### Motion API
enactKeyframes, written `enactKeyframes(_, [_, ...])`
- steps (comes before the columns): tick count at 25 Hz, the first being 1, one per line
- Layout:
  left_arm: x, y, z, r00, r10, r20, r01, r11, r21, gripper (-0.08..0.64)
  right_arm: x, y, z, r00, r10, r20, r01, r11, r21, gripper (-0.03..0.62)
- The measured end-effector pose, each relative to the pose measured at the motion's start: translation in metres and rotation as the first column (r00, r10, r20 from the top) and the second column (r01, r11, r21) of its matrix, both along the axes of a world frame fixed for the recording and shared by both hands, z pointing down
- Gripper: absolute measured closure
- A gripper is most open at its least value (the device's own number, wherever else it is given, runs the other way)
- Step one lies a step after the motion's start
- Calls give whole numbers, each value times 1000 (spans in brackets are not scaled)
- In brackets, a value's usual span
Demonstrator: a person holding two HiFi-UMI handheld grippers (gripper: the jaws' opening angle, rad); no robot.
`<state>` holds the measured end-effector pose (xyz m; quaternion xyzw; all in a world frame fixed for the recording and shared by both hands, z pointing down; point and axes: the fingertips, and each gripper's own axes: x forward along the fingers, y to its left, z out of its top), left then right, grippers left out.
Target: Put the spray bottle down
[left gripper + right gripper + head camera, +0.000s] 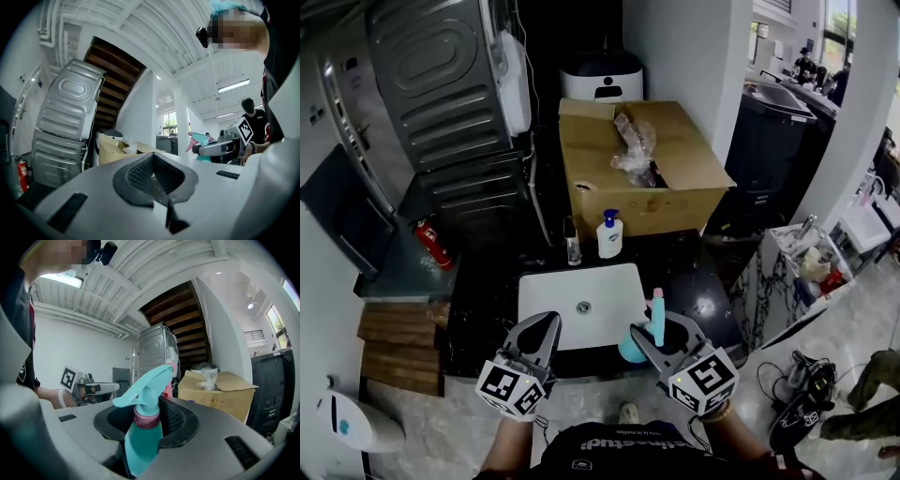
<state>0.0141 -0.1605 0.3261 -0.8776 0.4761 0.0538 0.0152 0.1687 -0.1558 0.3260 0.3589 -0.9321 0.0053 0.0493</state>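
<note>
Nothing is set down yet: my right gripper [662,332] clamps the teal spray bottle [657,315] upright, low and right of centre in the head view, beside the white sink [546,286], while my left gripper [546,326], jaws together, carries nothing.

Open white sink basin [548,291] ahead (soap bottle [609,234], cardboard box [680,202] behind)

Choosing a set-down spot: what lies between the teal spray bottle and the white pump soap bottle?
Head view: between teal spray bottle and pump bottle, only the white sink's corner and black countertop.
</note>
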Motion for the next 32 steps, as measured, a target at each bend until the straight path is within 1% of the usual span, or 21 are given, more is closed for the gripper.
enactKeyframes(4, [3, -35, -2, 1000, -13, 17, 13, 1000, -3, 546, 0, -44, 1, 1000, -9, 11, 9, 1000, -17, 425])
enactKeyframes(7, [-1, -53, 4, 1000, 3, 28, -2, 1000, -18, 545, -10, -65, 5, 1000, -13, 16, 14, 999, -38, 425])
enactKeyframes(10, [-14, -70, 7, 1000, 6, 23, -6, 1000, -29, 546, -26, -82, 8, 1000, -12, 12, 13, 999, -46, 425])
enactKeyframes(13, [-27, -81, 10, 999, 20, 25, -19, 999, -34, 545, -42, -89, 9, 1000, -2, 20, 3, 999, -54, 425])
enactKeyframes(17, [-39, -95, 7, 999, 34, 18, -33, 999, -18, 545, -54, -97, 7, 1000, 10, 16, -9, 999, -46, 425])
enactKeyframes(25, [-47, -106, 5, 999, 45, 7, -45, 999, -10, 546, -61, -105, 6, 1000, 27, 11, -27, 999, -40, 425])
enactKeyframes(32, [-60, -105, 10, 1000, 24, 2, -24, 999, -28, 546, -70, -108, 11, 1000, 18, 7, -17, 998, -56, 425])
